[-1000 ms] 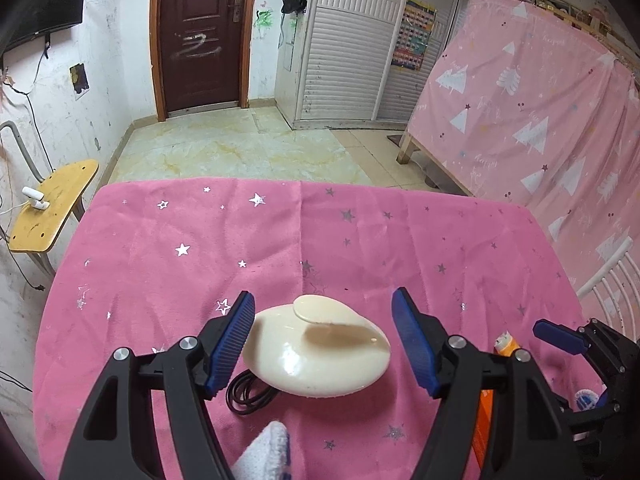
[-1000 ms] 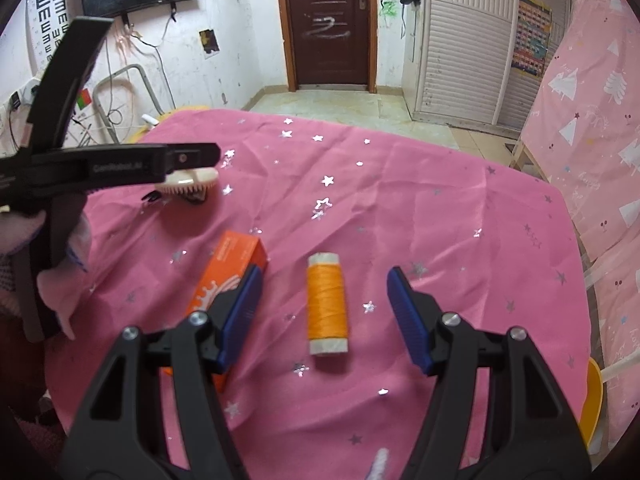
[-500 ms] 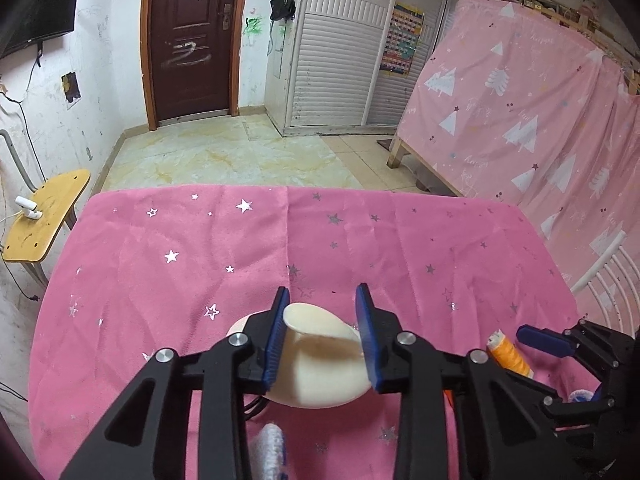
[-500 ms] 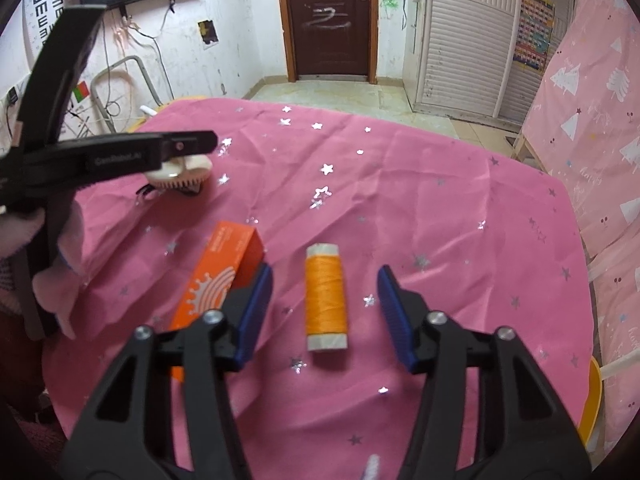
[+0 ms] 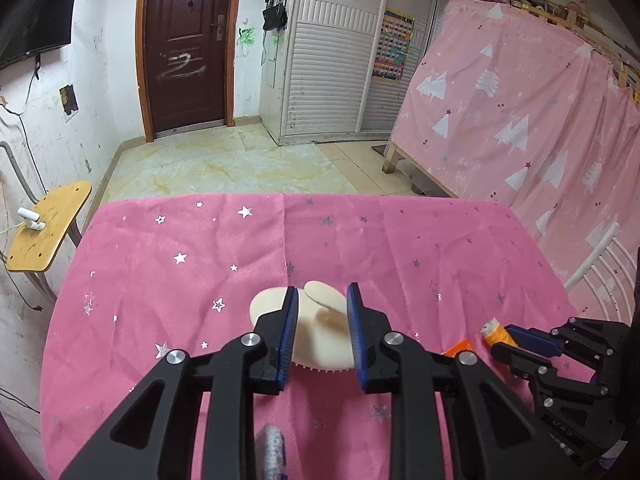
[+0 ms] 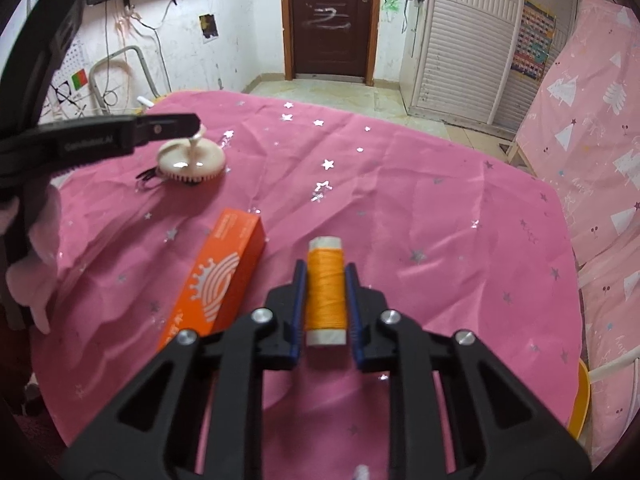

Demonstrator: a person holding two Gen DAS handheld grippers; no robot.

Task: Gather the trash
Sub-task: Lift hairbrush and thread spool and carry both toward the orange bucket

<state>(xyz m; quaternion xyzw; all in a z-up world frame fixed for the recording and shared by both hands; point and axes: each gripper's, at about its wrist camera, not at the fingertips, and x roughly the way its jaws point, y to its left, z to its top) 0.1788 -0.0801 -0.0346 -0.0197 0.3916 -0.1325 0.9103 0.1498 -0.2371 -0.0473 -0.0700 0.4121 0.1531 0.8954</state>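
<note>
A cream round brush lies on the pink star tablecloth. My left gripper is closing, and its blue pads press on the brush's upright handle. In the right wrist view the same brush rests on the cloth with its handle rising to the left gripper's fingers. An orange thread spool lies lengthwise between the pads of my right gripper, which is shut on it. From the left wrist view, the spool's end pokes out of that gripper at lower right.
An orange carton lies just left of the spool. A black cord loop sits beside the brush. A yellow stool stands off the table's left edge, and a pink-curtained bed and a white chair back are to the right.
Both grippers closed from wide open: the left onto the brush's handle, the right onto the orange spool. Neither hand shifted much.
</note>
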